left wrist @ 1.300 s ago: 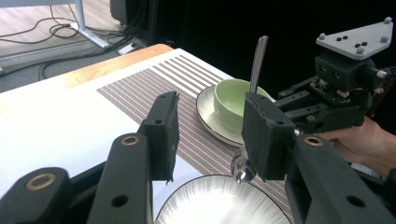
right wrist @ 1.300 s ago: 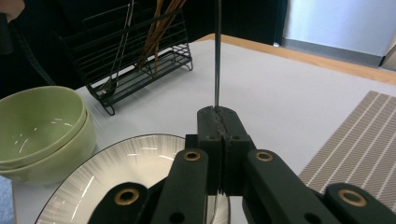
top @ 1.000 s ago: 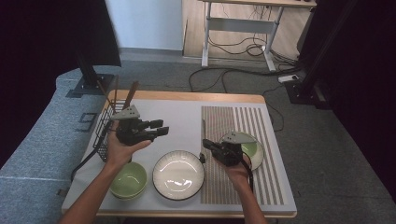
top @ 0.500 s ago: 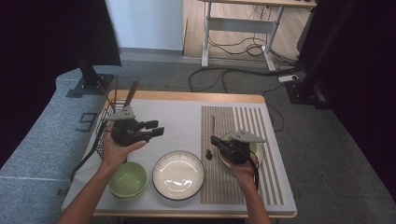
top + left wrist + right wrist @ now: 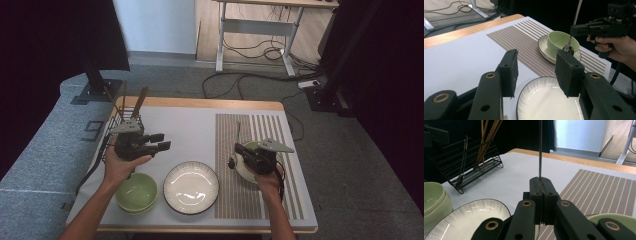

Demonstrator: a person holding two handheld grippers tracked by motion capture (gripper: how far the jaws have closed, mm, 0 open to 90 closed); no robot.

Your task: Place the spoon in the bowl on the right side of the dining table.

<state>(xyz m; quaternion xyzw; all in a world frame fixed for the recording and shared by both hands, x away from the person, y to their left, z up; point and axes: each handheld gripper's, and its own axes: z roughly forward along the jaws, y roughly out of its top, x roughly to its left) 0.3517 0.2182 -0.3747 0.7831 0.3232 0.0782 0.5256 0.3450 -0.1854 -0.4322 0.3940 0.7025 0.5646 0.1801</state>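
So from the high view we've got the right gripper [image 5: 243, 150] sitting over the pale green cup [image 5: 251, 148] on its white saucer [image 5: 244, 169], out on the brown striped placemat [image 5: 260, 195], but from up there we can't really tell what it's holding. The right gripper view sorts that out: its jaws are pinched tight together on the thin metal handle of a spoon [image 5: 540, 147], which sticks straight up out of them. The left gripper view gives us the other end, the shiny spoon bowl hanging just at the cup's rim. Our left gripper [image 5: 536, 71] has nothing between its jaws and they've just been spreading wider; it hovers above the white ribbed plate [image 5: 549, 102]. The high view also shows the stacked green bowls [image 5: 136, 192] beside that plate and the black wire rack [image 5: 116, 131] with wooden chopsticks at the table's left edge.
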